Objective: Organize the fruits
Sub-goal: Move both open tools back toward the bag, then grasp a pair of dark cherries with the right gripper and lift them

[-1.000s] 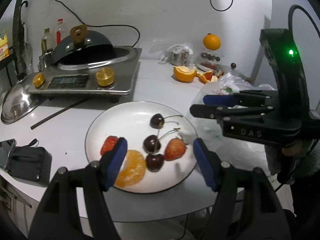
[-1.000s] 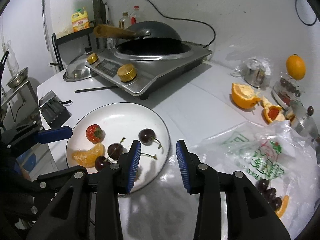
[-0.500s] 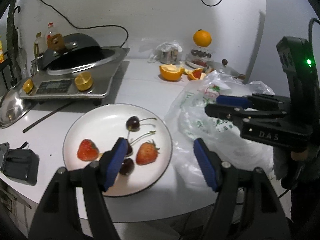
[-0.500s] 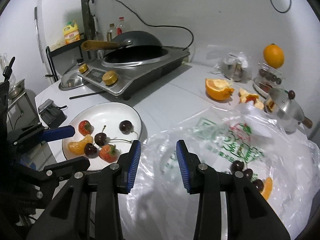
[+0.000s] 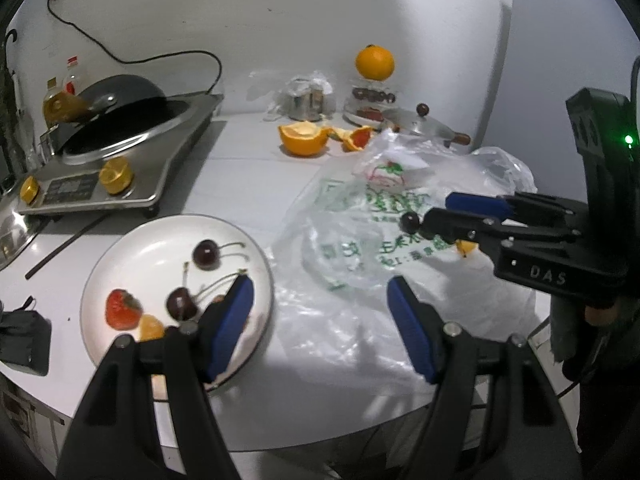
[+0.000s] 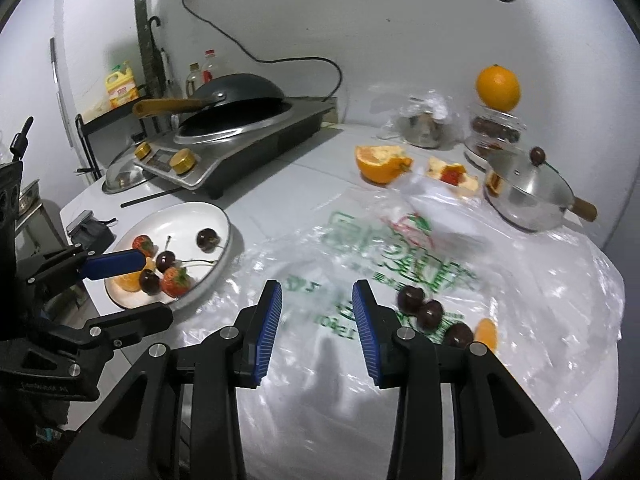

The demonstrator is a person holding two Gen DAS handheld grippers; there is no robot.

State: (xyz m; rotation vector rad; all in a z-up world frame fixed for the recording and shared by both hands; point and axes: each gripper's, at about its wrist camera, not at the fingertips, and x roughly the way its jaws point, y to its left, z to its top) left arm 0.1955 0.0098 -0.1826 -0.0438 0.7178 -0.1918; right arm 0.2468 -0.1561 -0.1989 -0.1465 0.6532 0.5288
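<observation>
A white plate holds cherries, strawberries and an orange segment. A clear plastic bag lies flat right of it, with three dark cherries and an orange segment on it. My left gripper is open and empty over the plate's right edge and the bag. My right gripper is open and empty above the bag, its jaws just left of the loose cherries; it also shows in the left wrist view.
An induction cooker with a black wok stands at the back left. Cut orange pieces, a whole orange on a jar and a lidded steel pot sit at the back right. A black pouch lies left of the plate.
Both grippers have swung right, away from the plate and over the plastic bag. Both have stayed open and empty.
</observation>
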